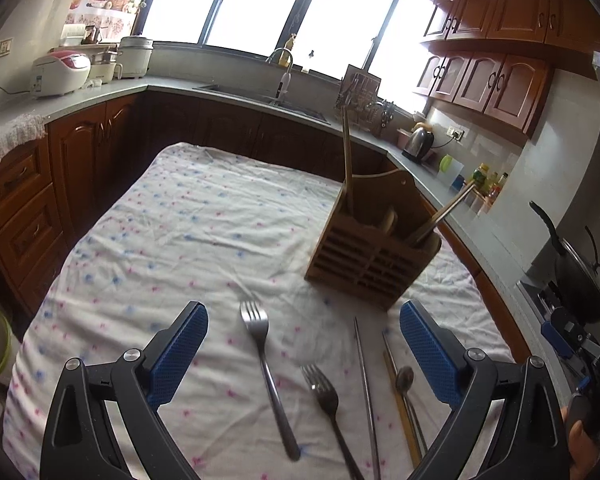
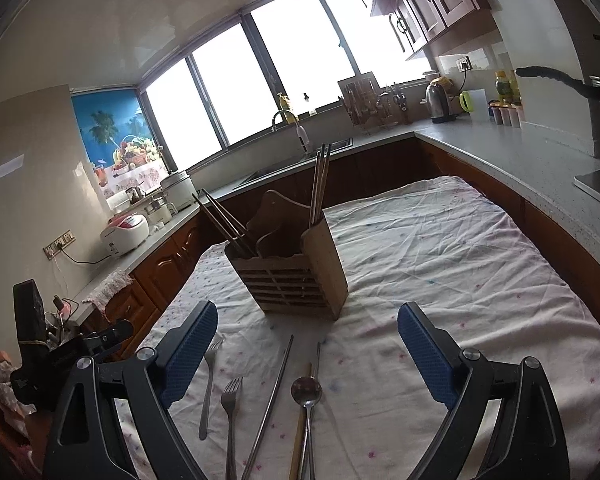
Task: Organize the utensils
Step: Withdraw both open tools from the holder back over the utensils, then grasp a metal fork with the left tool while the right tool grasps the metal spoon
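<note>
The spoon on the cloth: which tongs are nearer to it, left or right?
Right. The spoon lies between the open right tongs. The left tongs hang over the forks, the spoon beside their right finger.

Ahead of the left gripper (image 1: 304, 346), slightly right, the utensil holder (image 1: 370, 264) stands on the tablecloth (image 1: 180, 220), with chopsticks (image 1: 347, 164) in it. Between its fingers lie two forks (image 1: 266, 372), one beside the other. Between the right gripper's (image 2: 308, 344) fingers lie a spoon (image 2: 307, 396) and a loose chopstick (image 2: 272, 400), the holder ahead.
</note>
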